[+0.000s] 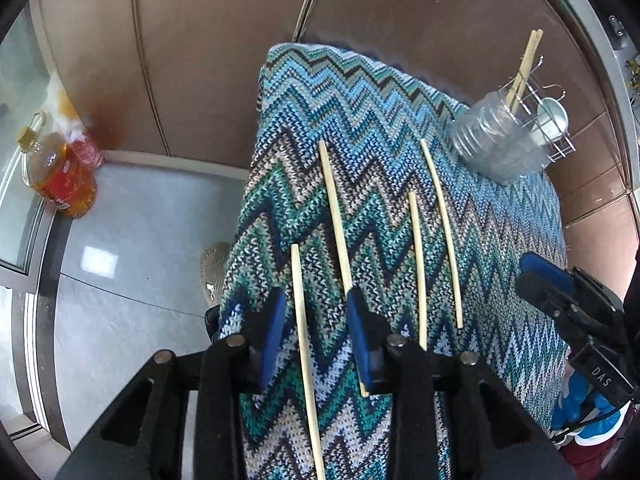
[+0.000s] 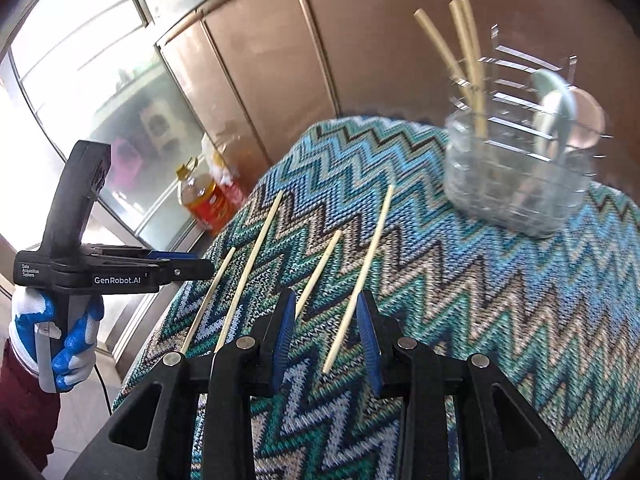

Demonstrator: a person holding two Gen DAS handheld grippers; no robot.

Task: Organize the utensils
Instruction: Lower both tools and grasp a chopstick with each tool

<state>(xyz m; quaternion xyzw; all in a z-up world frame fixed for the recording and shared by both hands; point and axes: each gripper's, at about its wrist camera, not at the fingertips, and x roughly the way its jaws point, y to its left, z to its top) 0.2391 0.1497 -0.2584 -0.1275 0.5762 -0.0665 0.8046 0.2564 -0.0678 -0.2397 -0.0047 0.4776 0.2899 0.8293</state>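
Zigzag-knit cloth (image 1: pixel 400 152) carries four pale, slender chopsticks (image 1: pixel 336 216) lying roughly parallel, long axes running away. Left gripper (image 1: pixel 316 316) and right gripper (image 2: pixel 326 316) each straddle one, jaws partly apart, pads clear. Beyond, a clear jar (image 2: pixel 516 184) holds upright chopsticks beside a wire rack (image 1: pixel 548 120).

Oil btl (image 1: pixel 56 172) on floor (image 1: pixel 132 248)

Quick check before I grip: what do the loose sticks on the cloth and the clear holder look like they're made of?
Sticks: probably bamboo or pale wood, matte cream, thin and slightly bowed.
Clear holder: looks like thin transparent plastic, ribbed like a cut-down bottle; glass seems unlikely.
Cloth: knitted yarn, visible zigzag stitches, soft and non-glossy.
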